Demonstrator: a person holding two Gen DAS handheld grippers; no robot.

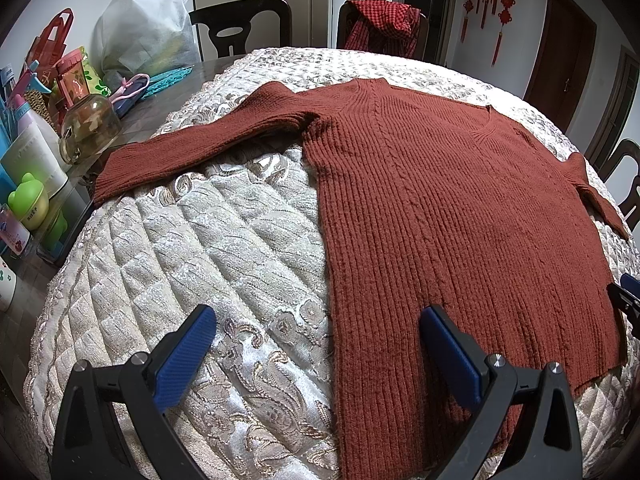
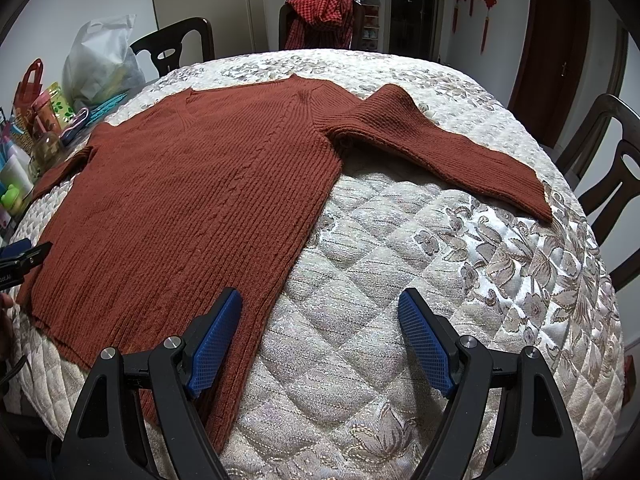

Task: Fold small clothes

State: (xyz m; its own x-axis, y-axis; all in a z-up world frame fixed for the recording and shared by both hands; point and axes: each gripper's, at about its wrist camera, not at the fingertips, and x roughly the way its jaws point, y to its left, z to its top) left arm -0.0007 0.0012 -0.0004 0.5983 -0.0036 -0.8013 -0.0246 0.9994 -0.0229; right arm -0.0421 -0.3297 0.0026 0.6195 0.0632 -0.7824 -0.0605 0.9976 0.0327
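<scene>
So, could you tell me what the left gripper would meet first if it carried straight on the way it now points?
Probably the rust-red ribbed knit sweater: the open left gripper straddles its side edge low over the quilted floral cover, though depth is unclear.

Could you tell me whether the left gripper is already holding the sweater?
No, the left gripper is open, its fingers apart above the sweater hem and the quilt.

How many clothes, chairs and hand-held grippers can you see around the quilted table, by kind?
Sweater: 1
Checked red garment on a chair: 1
Chairs: 4 (far left, far middle, two at right)
Hand-held grippers: 2 (left hand-held gripper, right hand-held gripper)
Total: 8
</scene>
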